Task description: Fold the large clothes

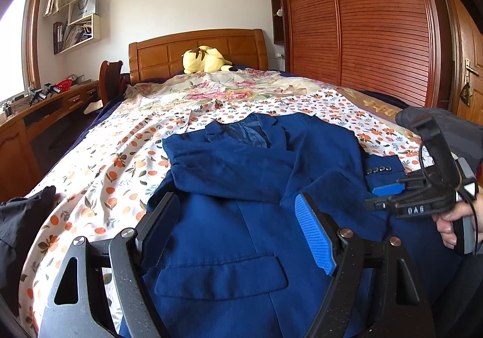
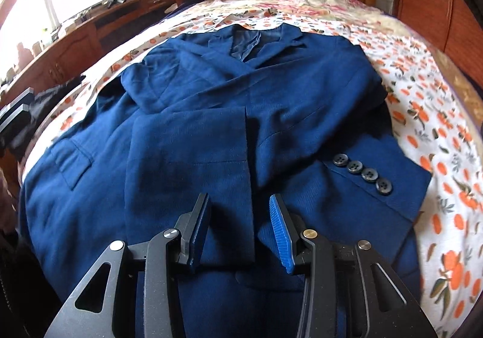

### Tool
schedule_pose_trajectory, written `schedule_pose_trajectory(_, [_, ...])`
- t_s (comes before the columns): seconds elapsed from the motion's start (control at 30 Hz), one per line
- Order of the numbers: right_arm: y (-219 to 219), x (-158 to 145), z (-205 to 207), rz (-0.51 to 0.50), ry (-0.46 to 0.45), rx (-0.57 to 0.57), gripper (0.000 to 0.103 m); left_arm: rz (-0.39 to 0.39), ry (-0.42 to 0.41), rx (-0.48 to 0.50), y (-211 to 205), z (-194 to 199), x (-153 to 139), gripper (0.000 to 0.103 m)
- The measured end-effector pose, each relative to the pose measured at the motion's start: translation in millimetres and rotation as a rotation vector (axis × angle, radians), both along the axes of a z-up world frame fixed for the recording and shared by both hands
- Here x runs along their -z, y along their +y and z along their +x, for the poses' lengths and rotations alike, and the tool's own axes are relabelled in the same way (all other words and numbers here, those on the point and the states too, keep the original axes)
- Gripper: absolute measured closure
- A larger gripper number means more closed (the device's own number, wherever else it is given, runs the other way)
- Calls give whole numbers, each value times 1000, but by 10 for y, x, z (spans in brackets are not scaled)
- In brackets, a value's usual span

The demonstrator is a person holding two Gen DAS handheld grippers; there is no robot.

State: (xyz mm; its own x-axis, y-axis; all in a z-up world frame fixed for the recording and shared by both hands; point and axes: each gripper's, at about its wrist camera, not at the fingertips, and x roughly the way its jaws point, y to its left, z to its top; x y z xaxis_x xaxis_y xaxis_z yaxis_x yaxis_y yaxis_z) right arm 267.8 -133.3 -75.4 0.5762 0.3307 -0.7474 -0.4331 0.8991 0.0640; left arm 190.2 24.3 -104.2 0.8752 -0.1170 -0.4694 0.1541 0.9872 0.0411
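Fingers of the left gripper (image 1: 238, 232) stand wide apart in the near foreground of the left wrist view, with nothing pinched between them; only the lower front of the blue jacket (image 1: 241, 187) lies beneath. Just right of them a hand (image 1: 452, 217) holds the right gripper (image 2: 238, 229), seen there from the side above the jacket's right edge. In the right wrist view its fingers are partly apart, and no cloth is caught between the blue pads; they hang just above the folded layer of the jacket.

The jacket lies face up on the bed (image 1: 99, 187), on an orange-print sheet, hem near and collar far. Both sleeves are folded in across the chest. The right sleeve's cuff, with its four dark buttons (image 2: 362, 172), reaches out to the jacket's right edge. A flap pocket (image 1: 220, 274) shows on the near left front. A dark garment (image 1: 21, 217) lies at the near left edge of the bed.

Farther off the sheet gives way to a floral cover, then a yellow plush toy (image 1: 205, 60) against the wooden headboard (image 1: 169, 51). A desk (image 1: 45, 108) runs along the left wall under a window, and a slatted wooden wardrobe (image 1: 362, 24) stands on the right.
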Motion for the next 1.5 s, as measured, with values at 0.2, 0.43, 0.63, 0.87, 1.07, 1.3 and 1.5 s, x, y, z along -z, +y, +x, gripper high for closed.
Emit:
schedule_pose_trajectory(0.2, [203,-97,-169,-2,-47,-90,91,0,10,-18,60,-68,25,23])
schedule_pose_trajectory(0.43, [446,-365,-423,92,-84,-157,92,-23,0,-46,191,-138,-11,23])
schedule_pose_trajectory(0.63, [791,-466,-668,118,-77,-256,91,-37,-2,-64,296,-142,-20,23])
schedule_pose_trajectory(0.87, [803,-472,-780,105,-97,-268,75,-39,-6,-69,342,-148,-18,23])
schedule_pose_trajectory(1.07, [570,-465,-717,71,-180,-206,66,-29,10,-62,333,-140,12,23])
schedule_pose_trajectory(1.3, [296,-145,-399,-18,-225,-76,66,-42,62,-16,233,-83,135,23])
schedule_pose_trajectory(1.5, [193,159,-161,-39,-182,-20,65,-67,135,57,96,-12,248,45])
